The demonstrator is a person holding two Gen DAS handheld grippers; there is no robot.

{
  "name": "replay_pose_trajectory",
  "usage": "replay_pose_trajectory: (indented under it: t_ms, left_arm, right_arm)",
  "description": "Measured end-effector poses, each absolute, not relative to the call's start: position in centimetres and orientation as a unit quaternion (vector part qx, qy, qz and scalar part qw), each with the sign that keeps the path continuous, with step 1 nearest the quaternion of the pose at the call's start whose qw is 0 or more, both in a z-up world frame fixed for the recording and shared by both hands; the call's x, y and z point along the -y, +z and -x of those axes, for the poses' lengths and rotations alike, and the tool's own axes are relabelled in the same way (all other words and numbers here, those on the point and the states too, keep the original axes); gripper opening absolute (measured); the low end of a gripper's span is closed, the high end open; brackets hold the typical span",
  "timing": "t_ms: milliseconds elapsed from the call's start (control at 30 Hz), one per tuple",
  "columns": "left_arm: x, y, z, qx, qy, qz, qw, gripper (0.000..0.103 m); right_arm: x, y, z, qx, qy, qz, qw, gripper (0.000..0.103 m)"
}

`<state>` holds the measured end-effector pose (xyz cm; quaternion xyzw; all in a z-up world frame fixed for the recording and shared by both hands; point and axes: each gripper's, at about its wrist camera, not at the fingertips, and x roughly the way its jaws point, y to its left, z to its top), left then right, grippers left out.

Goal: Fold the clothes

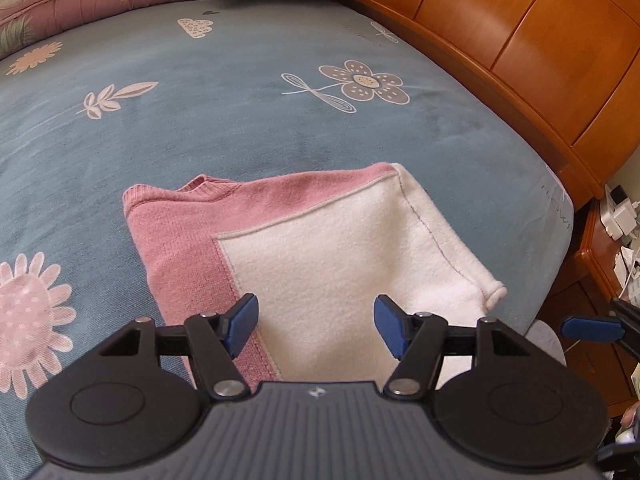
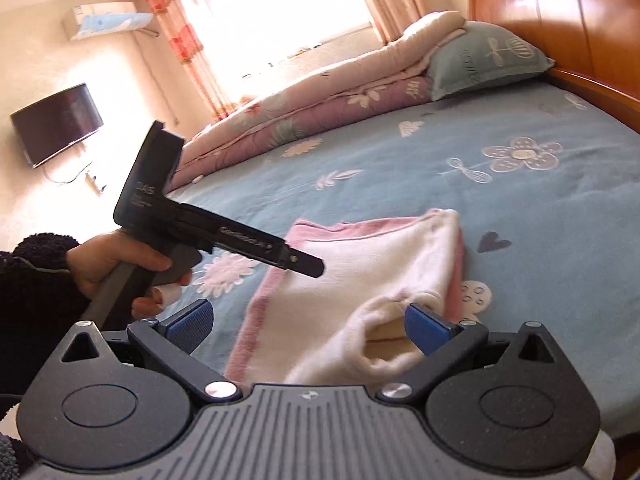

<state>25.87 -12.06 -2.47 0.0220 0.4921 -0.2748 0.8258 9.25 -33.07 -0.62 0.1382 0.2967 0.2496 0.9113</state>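
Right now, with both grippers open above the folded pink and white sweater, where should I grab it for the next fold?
Probably the loose white cuff at the near right corner. It sticks out free of the folded sweater, so the right gripper can pinch it from the near edge.

The black left gripper stood with blue-padded jaws parted, empty. The black right gripper gaped wide. A bare hand gripped the left handle.

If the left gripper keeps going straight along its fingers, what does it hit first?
Most likely the folded sweater: the left gripper, jaws open and empty, points down at its white panel. Depth is unclear.
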Motion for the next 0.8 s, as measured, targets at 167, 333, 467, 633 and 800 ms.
replay_pose_trajectory:
  t_ms: [167, 333, 467, 633, 800]
  left_arm:
    - [10.9, -3.1, -26.3, -0.491, -0.276, 0.01, 0.826, 0.065]
    - [10.3, -2.8, -25.9, -0.475, -0.29, 0.015, 0.831, 0.065]
    - [10.5, -2.5, -24.6, -0.442, -0.364, 0.013, 0.82, 0.071]
    - [11.2, -4.5, -22.6, -0.438, -0.393, -0.039, 0.808, 0.074]
    - [11.1, -6.5, -24.3, -0.435, -0.354, -0.016, 0.828, 0.074]
  right_arm:
    - [28.4, -2.7, -12.5, -0.324, 0.283, -0.082, 0.899, 0.103]
    - [30.7, -6.9, -12.9, -0.396, 0.208, -0.078, 0.891, 0.103]
    - [33.1, -7.7, -11.8, -0.386, 0.219, -0.126, 0.887, 0.103]
    - [32.8, -7.7, -11.3, -0.382, 0.212, -0.118, 0.892, 0.103]
    - [32.1, -7.4, -11.2, -0.38, 0.207, -0.098, 0.896, 0.103]
